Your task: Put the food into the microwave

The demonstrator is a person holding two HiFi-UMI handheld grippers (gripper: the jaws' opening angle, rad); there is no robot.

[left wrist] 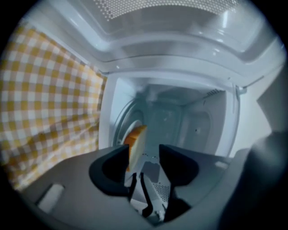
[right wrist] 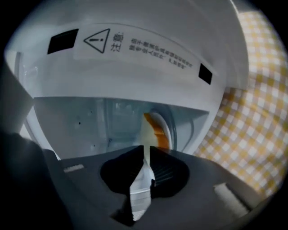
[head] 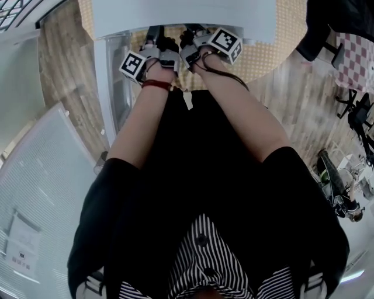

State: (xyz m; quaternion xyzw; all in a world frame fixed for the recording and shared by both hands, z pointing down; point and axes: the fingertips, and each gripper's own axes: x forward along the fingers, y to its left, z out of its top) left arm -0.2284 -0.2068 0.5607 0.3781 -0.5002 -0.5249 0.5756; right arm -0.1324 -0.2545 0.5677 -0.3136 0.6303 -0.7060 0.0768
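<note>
A slice of bread [right wrist: 153, 130], pale with an orange crust, stands on edge in front of the open white microwave [right wrist: 135, 58]. My right gripper [right wrist: 146, 152] is shut on the slice's lower edge. In the left gripper view the bread slice [left wrist: 135, 141] leans against the inner face of the left jaw, and a clear gap separates it from the other jaw, so my left gripper [left wrist: 144, 150] is open. The head view shows both grippers, left [head: 155, 44] and right [head: 193, 41], side by side at the microwave's [head: 175, 14] front opening, their tips partly hidden under its edge.
The microwave stands on a yellow-and-white checked cloth [left wrist: 45, 99] [right wrist: 252, 117]. Its cavity [left wrist: 180, 121] is lit and holds a rounded white shape behind the bread. The open door [head: 114, 87] hangs at the left. Chairs [head: 356, 111] stand on the wooden floor far right.
</note>
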